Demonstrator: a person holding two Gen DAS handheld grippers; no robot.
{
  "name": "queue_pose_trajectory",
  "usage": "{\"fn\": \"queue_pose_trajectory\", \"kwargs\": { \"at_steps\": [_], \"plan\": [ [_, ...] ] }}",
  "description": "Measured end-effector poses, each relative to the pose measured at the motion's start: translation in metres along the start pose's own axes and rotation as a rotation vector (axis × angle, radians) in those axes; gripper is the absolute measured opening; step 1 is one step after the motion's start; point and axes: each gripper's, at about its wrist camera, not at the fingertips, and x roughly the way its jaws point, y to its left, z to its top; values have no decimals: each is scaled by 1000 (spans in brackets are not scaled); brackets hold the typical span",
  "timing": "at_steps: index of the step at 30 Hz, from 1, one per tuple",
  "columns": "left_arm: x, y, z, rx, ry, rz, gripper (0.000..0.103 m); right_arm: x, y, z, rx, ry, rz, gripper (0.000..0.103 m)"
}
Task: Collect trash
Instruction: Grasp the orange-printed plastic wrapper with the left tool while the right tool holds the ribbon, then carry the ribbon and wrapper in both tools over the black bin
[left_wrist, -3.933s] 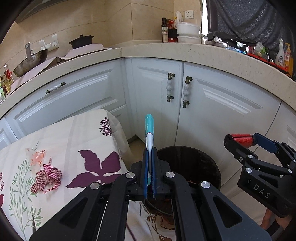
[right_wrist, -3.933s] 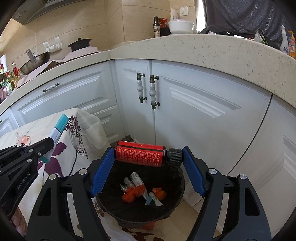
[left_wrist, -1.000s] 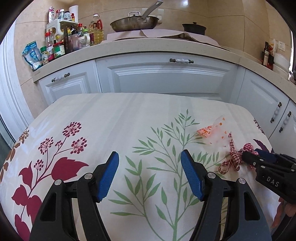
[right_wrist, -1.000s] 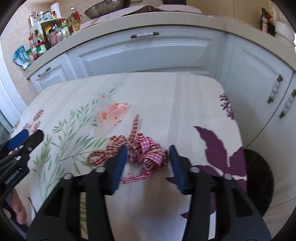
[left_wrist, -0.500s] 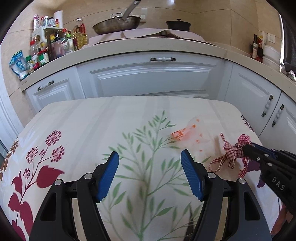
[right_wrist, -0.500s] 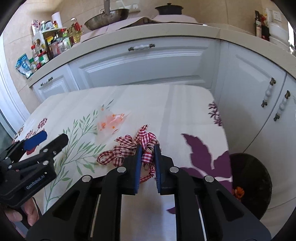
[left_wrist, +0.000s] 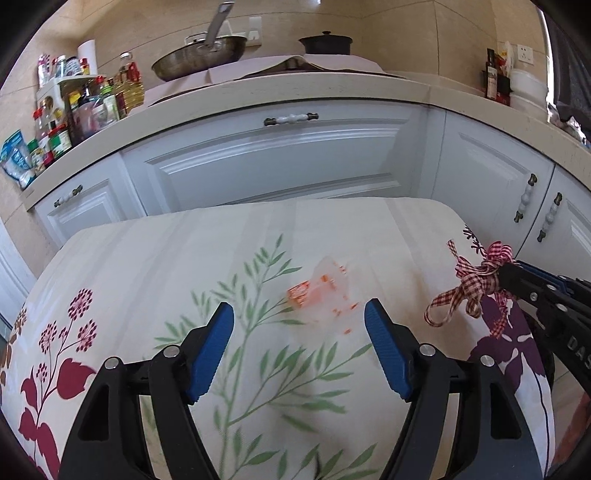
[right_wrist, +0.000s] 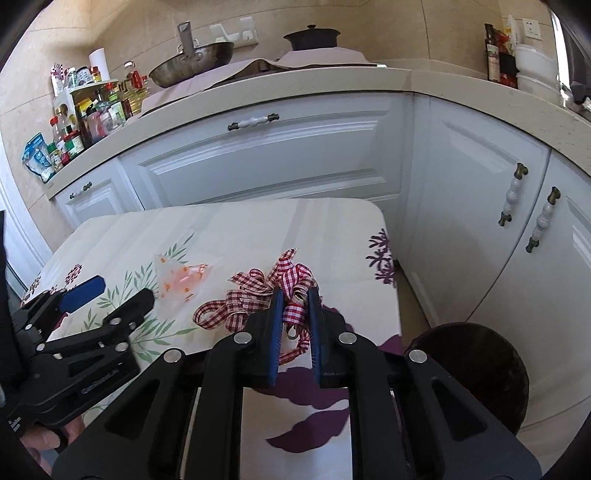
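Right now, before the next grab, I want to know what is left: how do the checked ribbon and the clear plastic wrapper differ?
The checked ribbon is red-and-white woven cloth, tangled in loops; the clear plastic wrapper is see-through film with orange print, lying flat.

The ribbon is pinched in the right gripper and partly raised off the tablecloth; the wrapper lies free, ahead of the open left gripper.

Both are light, limp scraps on the same table.
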Motion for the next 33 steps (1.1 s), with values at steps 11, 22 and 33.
{"fn": "queue_pose_trajectory", "kwargs": {
  "at_steps": [11,22,33],
  "plan": [
    [31,-14,5,4,68,7,52,-3,-15,-2,17,-9,16,13],
    [27,-14,4,19,51,-10,6,-2,-14,-5,22,-3,22,13],
    [0,-14,2,23,5,-15,5,-21,-17,-8,31,-34,18,13]
  ]
}}
